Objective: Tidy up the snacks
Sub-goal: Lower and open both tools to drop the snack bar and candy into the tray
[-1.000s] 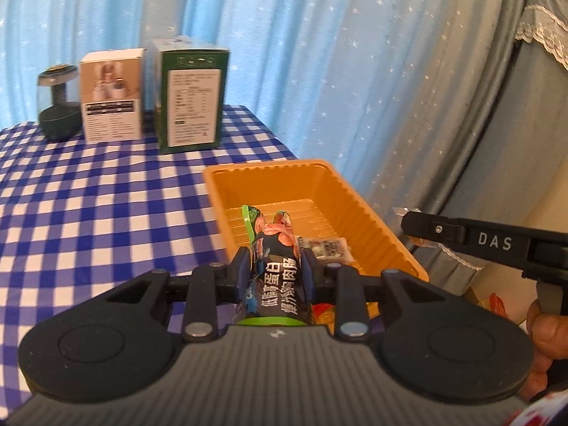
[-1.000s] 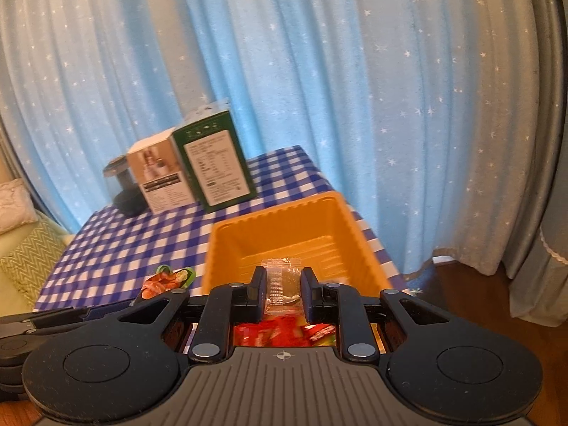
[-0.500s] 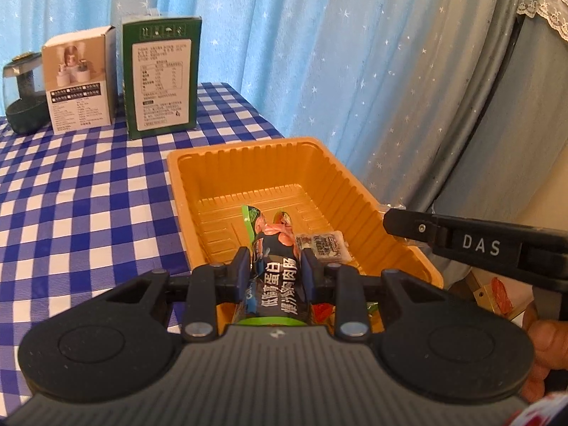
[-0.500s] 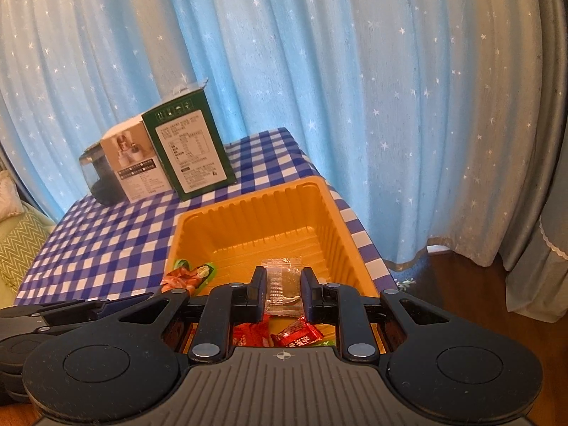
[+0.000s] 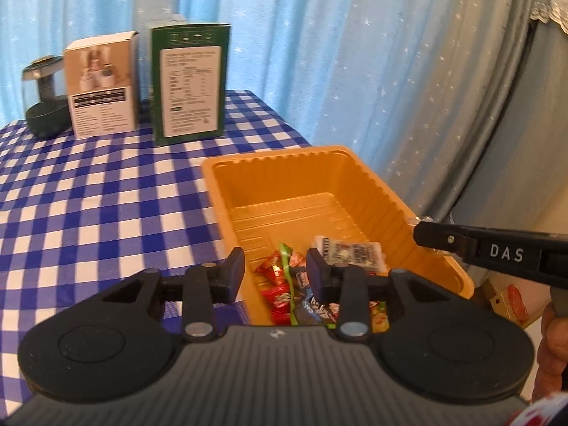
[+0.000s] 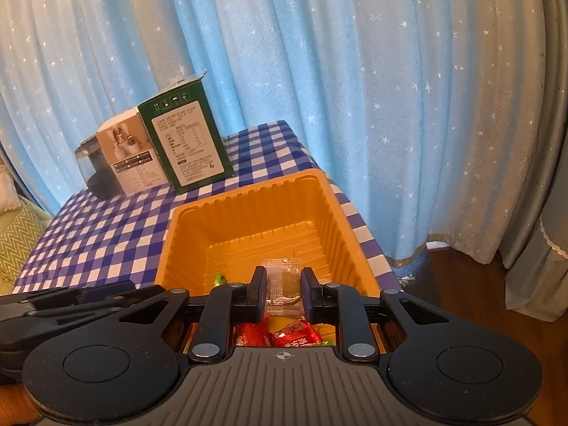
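Note:
The orange tray (image 5: 277, 154) sits at the right edge of the checked table. My left gripper (image 5: 276, 271) hovers over its near end, its jaws opening and pressing on nothing. Below them the dark sausage packet with a green edge (image 5: 312, 307) lies in the tray among red packets (image 5: 271, 269) and a white printed packet (image 5: 351, 252). My right gripper (image 6: 283, 280) is shut on a small clear-wrapped snack (image 6: 282, 284) above the tray (image 6: 248, 191). It reaches in from the right (image 5: 461, 245) in the left wrist view. Red packets (image 6: 291, 333) lie beneath it.
At the back of the table stand a green box (image 5: 188, 85), a white box (image 5: 103, 85) and a dark glass jar (image 5: 44, 99). A blue star curtain hangs behind. The table ends just right of the tray, with wooden floor (image 6: 461, 284) beyond.
My left jaws have parted and let go of the dark sausage packet, which now lies in the tray. Both grippers have come lower over the tray. The right still grips the clear snack.

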A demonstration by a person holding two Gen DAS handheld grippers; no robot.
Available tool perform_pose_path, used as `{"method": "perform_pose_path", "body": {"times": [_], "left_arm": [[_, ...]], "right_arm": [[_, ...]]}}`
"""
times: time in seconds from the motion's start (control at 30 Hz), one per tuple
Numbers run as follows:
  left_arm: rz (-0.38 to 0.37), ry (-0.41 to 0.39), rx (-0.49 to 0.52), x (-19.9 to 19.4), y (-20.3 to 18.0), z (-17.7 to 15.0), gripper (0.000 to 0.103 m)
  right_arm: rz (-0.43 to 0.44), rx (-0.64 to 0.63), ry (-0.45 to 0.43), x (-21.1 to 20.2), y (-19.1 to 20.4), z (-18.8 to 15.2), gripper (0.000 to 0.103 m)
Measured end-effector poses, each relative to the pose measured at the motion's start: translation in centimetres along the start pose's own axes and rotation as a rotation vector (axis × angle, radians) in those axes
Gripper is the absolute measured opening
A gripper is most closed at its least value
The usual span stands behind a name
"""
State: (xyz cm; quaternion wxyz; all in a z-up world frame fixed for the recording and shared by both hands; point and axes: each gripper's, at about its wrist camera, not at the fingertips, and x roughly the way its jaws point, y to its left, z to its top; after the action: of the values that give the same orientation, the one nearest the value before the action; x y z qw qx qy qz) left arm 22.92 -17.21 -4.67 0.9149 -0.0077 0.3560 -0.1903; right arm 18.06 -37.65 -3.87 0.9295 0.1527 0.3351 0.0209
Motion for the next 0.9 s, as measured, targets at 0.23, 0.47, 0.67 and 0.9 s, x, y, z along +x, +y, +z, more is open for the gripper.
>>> {"method": "perform_pose_path", "body": {"times": [0.23,0.47,0.67,0.9], "left_arm": [[0.011,-0.004,-0.022,-1.0,1.2,-0.2,0.035],[0.03,0.009,-0.01,-1.3,1.3,-0.8,0.057],[0.053,0.03,-0.02,-1.6,1.7,-1.6,0.071],[0.092,0.019,-0.039,-3.2,1.7,-2.3,0.095]], "right_arm": [[0.021,-0.009,0.006,0.4,0.9,-0.1,0.021],[0.046,0.062,-0.002,1.0,0.0,0.2,0.046],[0.003,0.112,-0.026,-0.5,-1.6,-0.2,0.063],[-0.011,0.135,0.016,-2.2,-2.0,-1.1,0.064]]}}
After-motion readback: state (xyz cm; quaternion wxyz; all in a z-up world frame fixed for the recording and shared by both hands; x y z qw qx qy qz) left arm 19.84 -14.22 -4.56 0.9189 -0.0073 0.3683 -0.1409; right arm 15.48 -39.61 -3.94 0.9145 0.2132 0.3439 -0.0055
